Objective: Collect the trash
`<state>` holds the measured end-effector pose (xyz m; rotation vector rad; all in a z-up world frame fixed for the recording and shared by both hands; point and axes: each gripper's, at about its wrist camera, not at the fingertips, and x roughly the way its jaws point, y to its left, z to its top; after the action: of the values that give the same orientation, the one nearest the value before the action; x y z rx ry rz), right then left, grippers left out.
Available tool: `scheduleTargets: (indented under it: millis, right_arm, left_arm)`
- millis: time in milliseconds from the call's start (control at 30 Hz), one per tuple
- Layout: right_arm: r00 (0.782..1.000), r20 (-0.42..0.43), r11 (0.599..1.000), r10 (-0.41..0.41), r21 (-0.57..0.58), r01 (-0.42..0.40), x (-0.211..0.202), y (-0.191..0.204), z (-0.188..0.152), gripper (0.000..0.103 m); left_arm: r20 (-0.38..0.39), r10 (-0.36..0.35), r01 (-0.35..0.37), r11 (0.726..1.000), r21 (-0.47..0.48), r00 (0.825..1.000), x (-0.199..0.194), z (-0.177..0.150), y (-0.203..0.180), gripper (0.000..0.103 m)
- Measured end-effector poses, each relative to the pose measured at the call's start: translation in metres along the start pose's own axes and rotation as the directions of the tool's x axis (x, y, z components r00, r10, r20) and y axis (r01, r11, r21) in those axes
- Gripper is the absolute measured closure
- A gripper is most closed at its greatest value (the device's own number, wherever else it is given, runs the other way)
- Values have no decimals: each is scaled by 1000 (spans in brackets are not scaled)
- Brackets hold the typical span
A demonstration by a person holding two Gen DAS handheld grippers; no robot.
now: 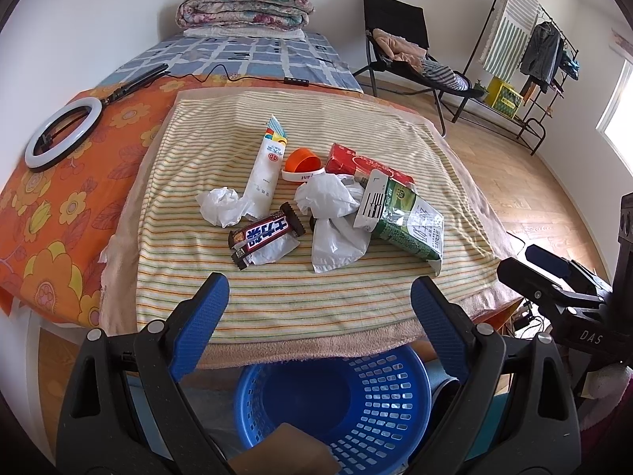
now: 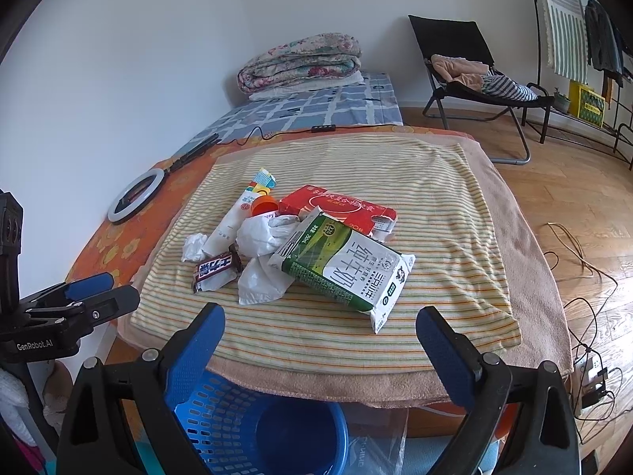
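Observation:
Trash lies in a heap on a striped towel point(image 1: 277, 297): a white tube point(image 1: 264, 170), an orange cap point(image 1: 302, 162), a red box point(image 1: 364, 166), a crumpled tissue point(image 1: 221, 206), a chocolate bar wrapper point(image 1: 265, 233), a white plastic bag point(image 1: 332, 217) and a green milk carton point(image 1: 403, 217). The carton point(image 2: 348, 265) is the piece nearest my right gripper point(image 2: 322, 324), which is open and empty. My left gripper point(image 1: 320, 301) is also open and empty, short of the wrapper. A blue basket point(image 1: 387, 396) stands on the floor below both grippers.
A ring light point(image 1: 63, 130) and its cable lie on the orange cloth at the left. Behind are a folded quilt point(image 1: 245, 8), a black chair point(image 1: 399, 51) and a clothes rack point(image 1: 526, 59). Cables point(image 2: 585, 277) trail on the wooden floor at the right. Something brown point(image 1: 285, 451) shows in front of the basket's near rim.

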<state>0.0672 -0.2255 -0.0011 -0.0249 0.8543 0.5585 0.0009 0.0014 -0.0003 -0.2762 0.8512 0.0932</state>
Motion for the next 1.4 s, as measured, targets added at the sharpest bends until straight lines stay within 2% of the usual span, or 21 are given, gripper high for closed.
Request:
scheduleTargets:
  millis: [900,1033,1400]
  right_arm:
    - [1000,-22,999,15,38,-15,1,-10,3,4]
    - [1000,-27,999,6,41,-5,2,-10,3,7]
    - [1000,-29,999,7,51,-5,4,-13,1,7]
  left_arm:
    - [2,3,-3,1000,2,1000,3,-5,1,8]
    - [4,3,-3,1000,2,1000,3,-5,1,8]
    - [2,4,-4,1000,1,1000,2,-6,0,8]
